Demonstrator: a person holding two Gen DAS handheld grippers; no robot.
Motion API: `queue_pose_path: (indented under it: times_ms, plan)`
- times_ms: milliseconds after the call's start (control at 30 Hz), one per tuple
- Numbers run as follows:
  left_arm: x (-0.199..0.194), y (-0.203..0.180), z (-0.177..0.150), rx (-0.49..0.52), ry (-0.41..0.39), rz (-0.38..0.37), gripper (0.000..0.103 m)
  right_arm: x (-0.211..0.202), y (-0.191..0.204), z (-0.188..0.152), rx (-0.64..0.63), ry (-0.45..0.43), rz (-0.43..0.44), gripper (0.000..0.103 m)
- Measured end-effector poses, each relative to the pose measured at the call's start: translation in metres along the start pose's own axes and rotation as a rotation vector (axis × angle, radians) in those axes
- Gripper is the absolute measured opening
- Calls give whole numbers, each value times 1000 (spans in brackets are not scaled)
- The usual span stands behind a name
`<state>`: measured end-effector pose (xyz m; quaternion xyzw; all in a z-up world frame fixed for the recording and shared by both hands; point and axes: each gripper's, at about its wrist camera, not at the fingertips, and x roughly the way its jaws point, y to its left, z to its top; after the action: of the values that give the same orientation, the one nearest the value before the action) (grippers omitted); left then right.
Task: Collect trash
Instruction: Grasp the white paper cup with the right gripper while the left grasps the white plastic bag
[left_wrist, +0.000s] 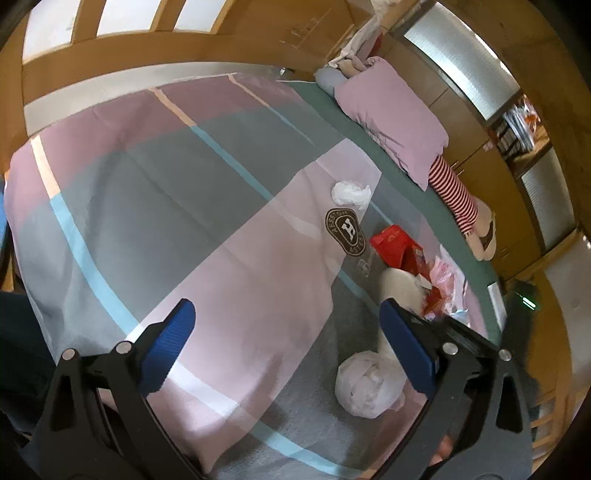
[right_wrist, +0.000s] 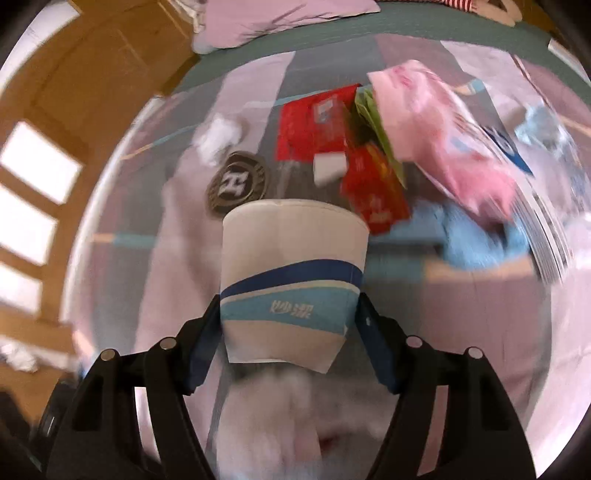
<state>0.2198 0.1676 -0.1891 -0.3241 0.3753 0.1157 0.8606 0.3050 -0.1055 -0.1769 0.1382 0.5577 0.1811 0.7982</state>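
the right gripper (right_wrist: 290, 317) clamps a paper cup (right_wrist: 291, 273) between its fingers, mouth pointing away; past the cup lie a red packet (right_wrist: 314, 125) and a pink bag (right_wrist: 443, 147) on the quilt (right_wrist: 155, 236). the left gripper (left_wrist: 288, 343) is spread wide and empty, a crumpled white bag (left_wrist: 365, 384) just inside its right finger, another white wad (left_wrist: 349, 194) farther ahead.

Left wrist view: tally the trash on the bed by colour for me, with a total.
White: 3, the far crumpled tissue, the near crumpled bag and the paper cup
Red: 2, the red box and the small red packet
Pink: 1, the pink wrapper
Total: 6 that I can tell apart; the pile beside the cup overlaps.
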Motion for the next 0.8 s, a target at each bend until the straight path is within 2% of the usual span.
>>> queue_pose_path:
  times_ms: [133, 233, 367, 500, 600, 633, 733, 767, 800]
  plan:
    - [1, -2, -2, 25, 8, 13, 99, -73, -4, -22, -36, -144, 138, 70]
    - [1, -11, -7, 85, 6, 25, 99, -114, -17, -37, -15, -214, 177, 70]
    - [5, -44, -25, 312, 81, -89, 99, -148, -35, -59, 9, -298, 113, 70]
    - [-13, -80, -53, 590, -1, -135, 99, -173, -70, -94, 89, -339, 117, 70]
    - [-14, -100, -77, 749, 10, -161, 99, -185, -92, -121, 138, -353, 61, 70]
    - [-13, -105, -83, 787, 22, -158, 99, -189, -99, -129, 150, -356, 49, 70]
    - [14, -120, -105, 909, 154, -123, 97, -199, -118, -147, 194, -367, 52, 70]
    - [24, -124, -112, 933, 196, -92, 91, -201, -122, -152, 205, -367, 54, 70]
    - [40, -125, -118, 955, 251, -39, 80, -202, -125, -155, 212, -365, 51, 70]
